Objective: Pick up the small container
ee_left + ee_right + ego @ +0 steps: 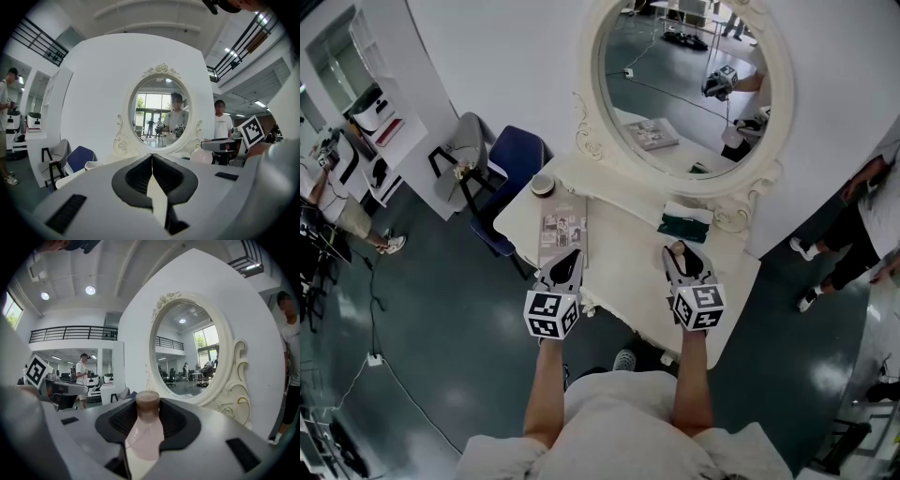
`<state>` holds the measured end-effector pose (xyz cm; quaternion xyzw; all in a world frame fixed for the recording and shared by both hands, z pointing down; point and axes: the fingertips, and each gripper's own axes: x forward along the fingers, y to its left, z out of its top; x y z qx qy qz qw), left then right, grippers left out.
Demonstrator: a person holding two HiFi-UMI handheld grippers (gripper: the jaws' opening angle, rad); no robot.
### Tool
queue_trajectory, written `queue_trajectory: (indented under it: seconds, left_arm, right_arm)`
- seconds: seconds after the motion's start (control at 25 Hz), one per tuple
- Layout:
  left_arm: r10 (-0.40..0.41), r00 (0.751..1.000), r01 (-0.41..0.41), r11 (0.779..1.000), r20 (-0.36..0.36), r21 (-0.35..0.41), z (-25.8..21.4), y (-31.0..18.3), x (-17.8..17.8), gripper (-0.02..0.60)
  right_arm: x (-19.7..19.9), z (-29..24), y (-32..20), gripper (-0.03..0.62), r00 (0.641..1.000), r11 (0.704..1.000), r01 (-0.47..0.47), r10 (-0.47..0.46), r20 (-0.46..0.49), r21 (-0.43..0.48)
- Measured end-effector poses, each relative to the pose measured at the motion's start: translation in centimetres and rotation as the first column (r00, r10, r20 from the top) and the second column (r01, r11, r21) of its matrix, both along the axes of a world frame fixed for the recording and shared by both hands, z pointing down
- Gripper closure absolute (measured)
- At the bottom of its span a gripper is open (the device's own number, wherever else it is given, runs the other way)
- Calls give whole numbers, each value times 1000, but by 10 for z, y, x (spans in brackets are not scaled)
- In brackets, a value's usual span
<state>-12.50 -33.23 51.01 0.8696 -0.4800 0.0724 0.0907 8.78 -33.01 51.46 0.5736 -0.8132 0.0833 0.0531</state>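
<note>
**Right claw** (147,405) (679,253): We list its jaws as standing part-way apart, with the black pads pressed on either side of the small container. That is all it holds.

**Small container** (144,439): A pale pink bottle with a brown cap. It stands upright between the right claw's jaws, with the cap at the jaw tips. We cannot tell whether its base rests on the table.

**Left claw** (151,159) (570,255): We note its jaws brought together, the tips meeting. Nothing is between them.

**Table** (623,253): White, lying under both claws.

**Magazine** (563,225): Flat on the table, just ahead of the left claw. Its near edge is under that claw's tips.

**Bowl** (543,184): Small and round. It sits beyond the magazine, further ahead of the left claw at the table's far corner.

**Cloth** (682,225): Dark green and folded, with a white folded piece on it. It lies just ahead of the right claw.

**Mirror** (675,66): An oval in a carved white frame. It stands at the back of the table, ahead of both claws and beyond the cloth.

**Blue chair** (514,155) and **grey chair** (469,141): Both stand on the floor, ahead and to the left of the left claw. The grey one is the farther of the two.
</note>
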Motion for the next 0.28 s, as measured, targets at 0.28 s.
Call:
queue_trajectory:
  seconds: [0.28]
  left_arm:
    - [2, 1000, -2, 1000, -3, 7, -3, 3, -2, 554]
  right_arm:
    - [-4, -2, 3, 444, 1000, 1000, 8, -8, 2, 2]
